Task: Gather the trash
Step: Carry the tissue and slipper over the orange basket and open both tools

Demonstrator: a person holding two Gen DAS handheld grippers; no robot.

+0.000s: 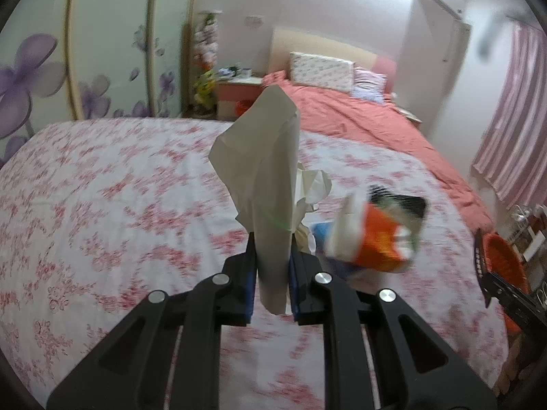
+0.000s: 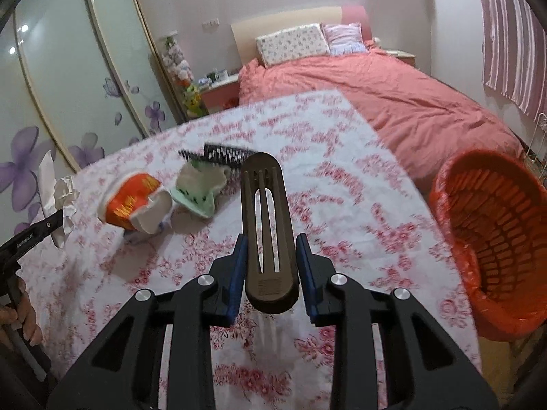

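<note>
While the left claw (image 1: 272, 266) pinches a folded tissue (image 1: 263, 171) and the right claw (image 2: 270, 266) clamps a brown comb (image 2: 265, 225), an orange cup (image 2: 135, 201), green wrapper (image 2: 198, 188) and crumpled tissue (image 2: 65, 194) remain mid-bench; the orange basket (image 2: 492, 239) at the bench's right edge looks empty.

Soft indoor light, motion blur, fisheye.

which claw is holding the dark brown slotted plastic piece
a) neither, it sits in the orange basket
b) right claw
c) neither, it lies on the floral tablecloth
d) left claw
b: in the right wrist view the dark brown slotted plastic piece stands clamped between the blue pads of the right claw, above the floral tablecloth.
</note>
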